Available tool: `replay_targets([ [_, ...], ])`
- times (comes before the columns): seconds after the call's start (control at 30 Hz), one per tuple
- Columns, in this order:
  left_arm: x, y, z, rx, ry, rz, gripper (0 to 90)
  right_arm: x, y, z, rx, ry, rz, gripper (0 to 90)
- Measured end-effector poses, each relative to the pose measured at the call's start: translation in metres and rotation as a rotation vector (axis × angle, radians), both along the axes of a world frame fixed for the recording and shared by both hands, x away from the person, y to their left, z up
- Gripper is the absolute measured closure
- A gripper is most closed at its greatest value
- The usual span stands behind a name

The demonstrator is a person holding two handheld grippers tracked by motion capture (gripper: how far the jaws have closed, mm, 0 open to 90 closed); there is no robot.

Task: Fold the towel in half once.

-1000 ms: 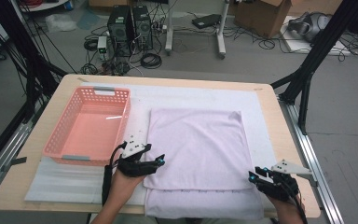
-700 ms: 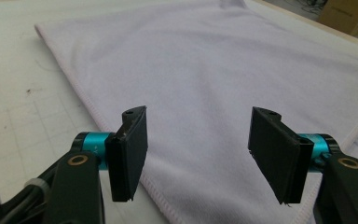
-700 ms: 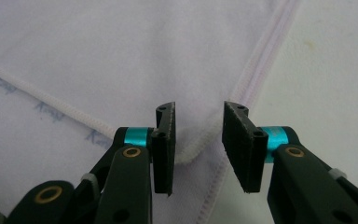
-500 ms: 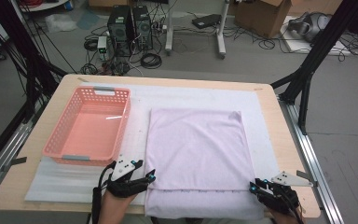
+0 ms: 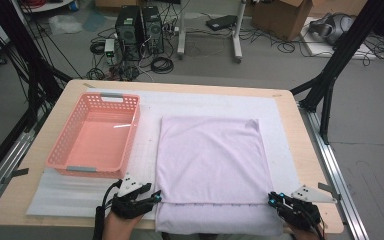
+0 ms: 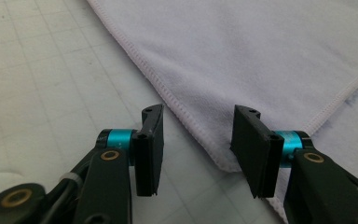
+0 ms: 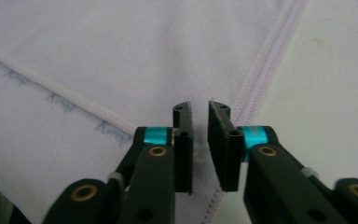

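The towel (image 5: 211, 165) lies flat on the white padded sheet (image 5: 70, 187) that covers the wooden counter (image 5: 305, 130), pale lilac and folded so that its upper layer stops short of the near edge and leaves a strip of the lower layer showing along the person's side. A pink plastic basket (image 5: 96, 136) stands just to the left of the towel, apart from it, with nothing visible inside. The left hand-held gripper (image 5: 139, 199) sits at the towel's near left corner; in the left gripper view its jaws are spread, with the stitched corner of the upper layer lying between them, and they have just been closing without the pads pressing on the cloth. The right hand-held gripper (image 5: 285, 202) sits at the near right corner; in the right gripper view its jaws stand close together with a narrow gap between them over the towel's hemmed side edge, having just been closing, and I cannot tell whether any cloth is pinched between the pads.
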State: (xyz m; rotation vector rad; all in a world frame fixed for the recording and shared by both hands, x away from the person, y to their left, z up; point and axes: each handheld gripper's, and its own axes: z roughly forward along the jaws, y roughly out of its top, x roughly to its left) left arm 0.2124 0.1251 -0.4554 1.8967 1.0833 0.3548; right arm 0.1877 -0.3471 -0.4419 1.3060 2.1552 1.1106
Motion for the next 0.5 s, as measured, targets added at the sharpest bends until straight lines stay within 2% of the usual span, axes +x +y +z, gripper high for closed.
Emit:
replay_targets([
  [0.1,-0.002,-0.001,0.000,0.035,-0.015,0.008,70.6,-0.002,-0.001,0.005,0.011,-0.014,-0.030,69.8],
  [0.17,-0.002,-0.001,0.001,0.029,0.001,0.004,82.1,-0.003,-0.004,0.007,0.027,-0.020,-0.043,68.2],
  [0.23,-0.003,-0.003,0.002,0.050,-0.011,-0.002,85.0,-0.003,-0.005,0.006,0.023,-0.011,-0.049,67.0],
  [0.3,-0.004,-0.004,0.003,0.054,-0.018,-0.001,85.9,-0.001,-0.005,0.002,0.018,0.019,-0.049,65.9],
  [0.4,-0.005,-0.002,0.005,0.025,-0.028,-0.001,86.4,0.002,-0.003,-0.005,0.013,0.046,-0.035,64.9],
  [0.5,-0.005,0.001,0.008,0.008,-0.031,0.001,86.5,0.004,0.001,-0.007,0.004,0.046,-0.028,66.5],
])
